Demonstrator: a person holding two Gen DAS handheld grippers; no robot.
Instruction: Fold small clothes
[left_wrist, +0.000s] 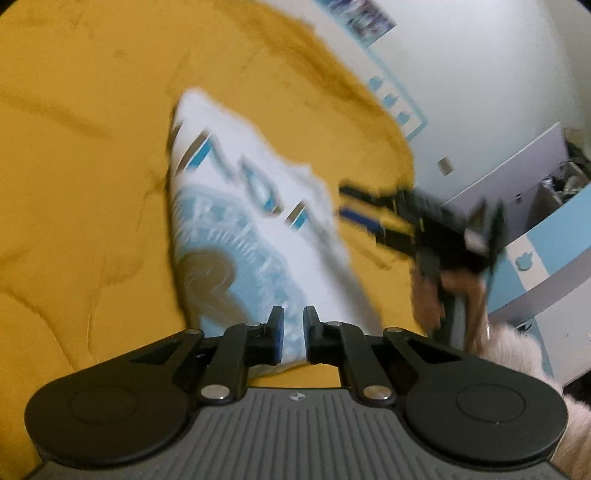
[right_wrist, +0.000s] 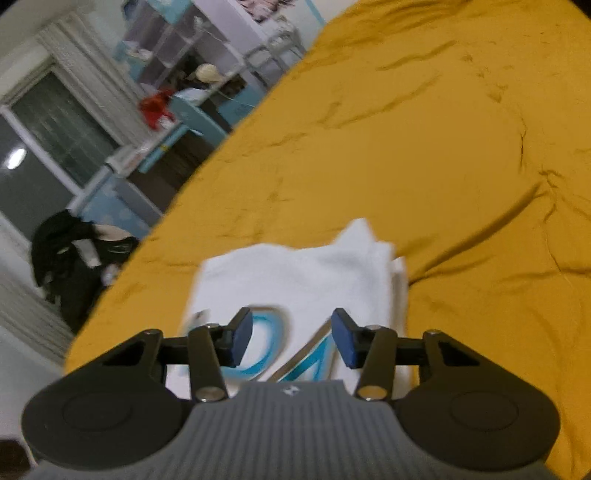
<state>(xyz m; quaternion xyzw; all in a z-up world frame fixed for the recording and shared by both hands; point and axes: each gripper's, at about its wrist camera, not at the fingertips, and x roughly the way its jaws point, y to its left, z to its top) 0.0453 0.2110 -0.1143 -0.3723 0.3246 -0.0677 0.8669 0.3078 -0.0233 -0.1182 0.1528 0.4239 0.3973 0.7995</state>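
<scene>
A mustard bedspread (right_wrist: 406, 147) covers the bed. The folded white shirt (right_wrist: 295, 273) lies near its edge; the left claw (left_wrist: 293, 332) pinches its hem, the right claw (right_wrist: 291, 338) hovers open above.

Each handheld gripper has a grey ribbed housing with a small white emblem, two round black discs at its sides, and black linkage bars pinned with silver screws. The left gripper (left_wrist: 293, 334) and right gripper (right_wrist: 291, 338) carry blue-padded fingers (right_wrist: 243, 338). A fluffy pale sleeve (left_wrist: 517, 347) covers the person's forearm.
</scene>
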